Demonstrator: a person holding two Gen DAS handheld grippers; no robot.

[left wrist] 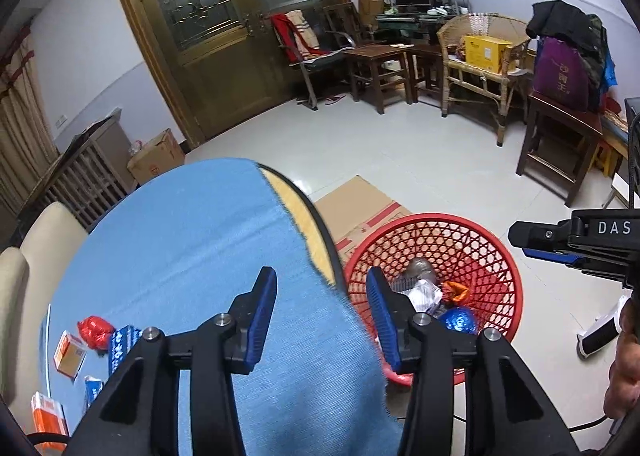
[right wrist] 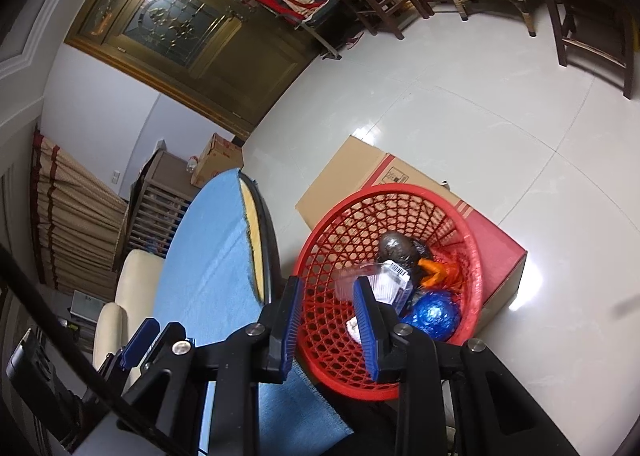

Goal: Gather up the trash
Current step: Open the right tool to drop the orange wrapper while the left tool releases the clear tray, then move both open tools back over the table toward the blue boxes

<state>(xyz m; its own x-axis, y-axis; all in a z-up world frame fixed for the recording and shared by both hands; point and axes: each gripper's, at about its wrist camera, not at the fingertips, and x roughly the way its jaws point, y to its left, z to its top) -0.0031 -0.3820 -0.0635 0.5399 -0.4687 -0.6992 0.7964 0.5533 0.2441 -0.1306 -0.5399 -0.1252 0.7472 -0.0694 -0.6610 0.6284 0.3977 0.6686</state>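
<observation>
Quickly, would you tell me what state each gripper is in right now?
Left gripper: open, holding nothing.
Right gripper: open, holding nothing, above the red basket.

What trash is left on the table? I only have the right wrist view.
Observer: The left wrist view shows a crumpled red foil wrapper on the blue tablecloth, far to the left.
Operator: Anything beside it?
Observer: A small orange-and-white cardboard box to its left and a blue-and-white patterned packet to its right.
Operator: Left gripper carrying anything?
Observer: No. The left gripper has its fingers spread over the tablecloth edge, with nothing between them.
</observation>
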